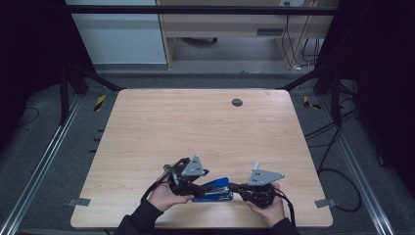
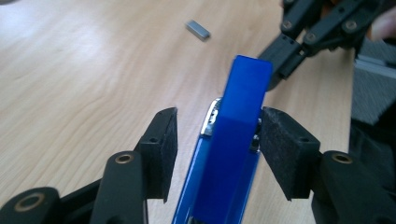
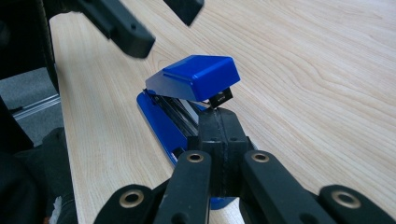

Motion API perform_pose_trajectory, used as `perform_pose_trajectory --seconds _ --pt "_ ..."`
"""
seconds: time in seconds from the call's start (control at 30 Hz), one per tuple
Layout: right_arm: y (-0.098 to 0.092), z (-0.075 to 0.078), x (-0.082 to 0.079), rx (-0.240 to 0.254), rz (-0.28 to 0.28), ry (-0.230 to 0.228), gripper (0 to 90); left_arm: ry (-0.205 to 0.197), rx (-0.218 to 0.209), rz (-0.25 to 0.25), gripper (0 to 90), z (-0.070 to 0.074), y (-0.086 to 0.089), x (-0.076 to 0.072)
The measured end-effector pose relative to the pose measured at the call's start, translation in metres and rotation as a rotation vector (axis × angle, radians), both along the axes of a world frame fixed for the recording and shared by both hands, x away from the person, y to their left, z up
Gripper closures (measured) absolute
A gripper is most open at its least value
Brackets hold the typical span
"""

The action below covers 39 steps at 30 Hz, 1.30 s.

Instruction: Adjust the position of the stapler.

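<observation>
A lab or recording bay is indicated, not a home. A bare light-wood tabletop (image 1: 195,122) with a round cable grommet (image 1: 237,102) is set inside a dark frame of black struts (image 1: 78,78) and aluminium rails (image 1: 44,161). Grey carpet (image 1: 63,147) is marked with yellow-and-black hazard tape (image 1: 99,102). Loose black cables (image 1: 333,147) are run across the floor at the right. A wooden desk (image 1: 220,24) and a pale panel (image 1: 117,34) are seen behind.

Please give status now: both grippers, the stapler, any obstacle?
Left hand-held gripper open, astride stapler. Right hand-held gripper shut at stapler's front. Small metal piece beyond, not blocking.
</observation>
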State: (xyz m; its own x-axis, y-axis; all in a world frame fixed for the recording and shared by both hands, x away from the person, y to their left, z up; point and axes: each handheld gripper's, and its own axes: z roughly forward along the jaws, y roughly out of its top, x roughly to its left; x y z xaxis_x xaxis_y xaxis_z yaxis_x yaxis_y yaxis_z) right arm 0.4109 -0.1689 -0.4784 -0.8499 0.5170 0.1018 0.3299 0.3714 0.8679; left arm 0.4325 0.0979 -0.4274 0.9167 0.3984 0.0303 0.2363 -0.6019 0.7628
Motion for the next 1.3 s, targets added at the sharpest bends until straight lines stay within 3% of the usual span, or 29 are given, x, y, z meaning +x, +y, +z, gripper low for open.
perform_pose_trajectory --seconds 0.3,0.33,0.37,0.5,0.6,0.73,0.8,0.97,1.0,1.13,1.3 --pt "0.0 0.0 0.001 0.014 0.011 0.014 90.0 -0.034 -0.058 0.143 62.0 -0.008 0.025 -0.02" --pt "0.0 0.0 0.001 0.014 0.012 0.015 90.0 -0.05 -0.068 0.163 64.0 -0.009 0.027 -0.023" --pt "0.001 0.0 0.002 0.019 0.015 0.015 90.0 -0.051 -0.107 0.197 65.8 -0.011 0.029 -0.029" --pt "0.001 0.001 0.002 0.026 0.016 0.012 90.0 -0.081 -0.138 0.254 68.2 -0.012 0.029 -0.036" --pt "0.001 0.001 0.002 0.034 0.017 0.019 90.0 -0.073 -0.163 0.278 69.1 -0.012 0.029 -0.038" --pt "0.001 0.002 0.002 0.034 0.015 0.019 90.0 -0.095 -0.152 0.313 71.0 -0.012 0.028 -0.042" --pt "0.001 0.001 0.002 0.033 0.014 0.02 90.0 -0.093 -0.17 0.334 72.1 -0.011 0.027 -0.043" --pt "0.0 0.002 0.002 0.034 0.007 0.02 90.0 -0.139 -0.165 0.413 75.4 -0.01 0.027 -0.046" --pt "0.0 0.002 0.002 0.036 0.006 0.024 90.0 -0.122 -0.233 0.45 75.5 -0.012 0.028 -0.048" --pt "0.0 0.002 0.002 0.035 0.011 0.024 90.0 -0.133 -0.259 0.48 77.0 -0.018 0.025 -0.053" --pt "0.001 0.002 0.002 0.036 0.017 0.026 90.0 -0.146 -0.325 0.516 78.5 -0.034 0.02 -0.065"
